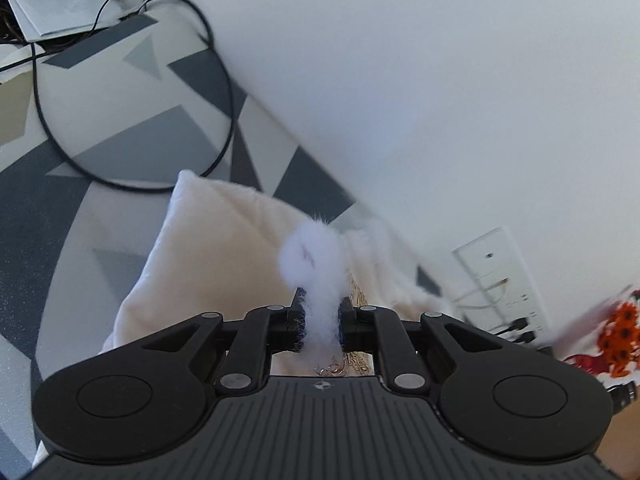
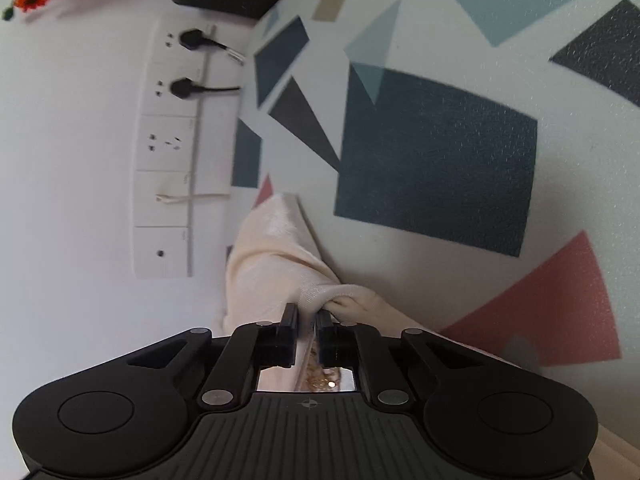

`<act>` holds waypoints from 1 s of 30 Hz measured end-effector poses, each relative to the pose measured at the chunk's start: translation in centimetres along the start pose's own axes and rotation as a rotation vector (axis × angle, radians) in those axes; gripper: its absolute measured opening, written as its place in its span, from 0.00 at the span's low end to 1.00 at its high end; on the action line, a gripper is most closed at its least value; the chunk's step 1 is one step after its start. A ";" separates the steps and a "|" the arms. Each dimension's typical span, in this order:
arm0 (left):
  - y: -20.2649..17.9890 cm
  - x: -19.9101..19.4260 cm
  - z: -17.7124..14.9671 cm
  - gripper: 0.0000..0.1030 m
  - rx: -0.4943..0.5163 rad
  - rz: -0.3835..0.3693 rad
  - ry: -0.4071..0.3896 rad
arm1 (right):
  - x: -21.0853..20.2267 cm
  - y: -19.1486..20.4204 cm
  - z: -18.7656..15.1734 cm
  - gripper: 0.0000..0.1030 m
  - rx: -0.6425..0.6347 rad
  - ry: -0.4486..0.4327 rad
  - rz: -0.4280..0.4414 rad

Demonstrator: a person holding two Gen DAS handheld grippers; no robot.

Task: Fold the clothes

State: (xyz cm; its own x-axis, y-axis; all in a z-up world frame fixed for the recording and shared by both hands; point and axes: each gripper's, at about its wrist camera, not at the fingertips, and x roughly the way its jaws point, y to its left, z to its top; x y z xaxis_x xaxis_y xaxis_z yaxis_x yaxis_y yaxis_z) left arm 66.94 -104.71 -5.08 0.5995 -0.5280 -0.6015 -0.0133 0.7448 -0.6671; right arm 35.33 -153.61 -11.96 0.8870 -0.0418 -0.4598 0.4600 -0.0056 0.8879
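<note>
Left wrist view: the left gripper [image 1: 320, 320] has its jaws closed on a white fluffy trim [image 1: 314, 264] of the cream garment [image 1: 208, 248], lifted above the mat [image 1: 80, 128].

Right wrist view: the right gripper [image 2: 306, 324] pinches a garment fold [image 2: 280, 256], jaws nearly closed, near the wall sockets [image 2: 176, 148].

Judging by this, folding is mid-way; no containers show.

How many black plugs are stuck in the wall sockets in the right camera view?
2. One black plug sits in the top socket of the white wall panel, the other plug just below it. The lower sockets look free; nothing hides them.
</note>
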 end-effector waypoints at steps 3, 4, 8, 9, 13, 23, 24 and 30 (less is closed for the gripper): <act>-1.1 0.4 0.1 0.13 -0.001 -0.026 0.008 | -1.0 0.3 -0.4 0.06 -0.056 -0.039 0.039; -1.7 0.4 0.3 0.13 -0.002 -0.041 0.007 | -1.0 -0.1 -0.3 0.06 -0.018 -0.044 0.048; -6.6 0.0 2.2 0.13 0.061 -0.156 -0.047 | -0.2 -2.0 0.4 0.06 0.220 -0.055 0.102; -8.0 -0.2 2.8 0.13 0.078 -0.189 -0.063 | 0.0 -2.5 0.4 0.06 0.286 -0.055 0.127; -13.8 -1.9 4.7 0.13 0.154 -0.346 -0.128 | 0.4 -3.6 0.2 0.07 0.419 -0.046 0.204; -14.7 -2.8 4.0 0.13 0.150 -0.396 -0.117 | -0.3 2.2 -3.6 0.28 -0.112 0.044 0.065; -14.3 -2.6 4.0 0.13 0.137 -0.384 -0.113 | -0.4 2.9 -4.0 0.29 -0.176 0.053 0.046; -14.7 -3.4 4.3 0.13 0.148 -0.399 -0.148 | 1.6 7.6 -8.5 0.34 -0.689 0.124 -0.058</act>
State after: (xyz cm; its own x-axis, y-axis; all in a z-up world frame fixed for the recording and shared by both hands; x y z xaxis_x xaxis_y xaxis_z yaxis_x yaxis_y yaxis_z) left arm 68.50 -112.06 8.65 0.6428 -0.7297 -0.2333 0.3500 0.5506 -0.7578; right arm 40.57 -145.26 -6.02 0.8396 0.0535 -0.5405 0.3907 0.6318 0.6695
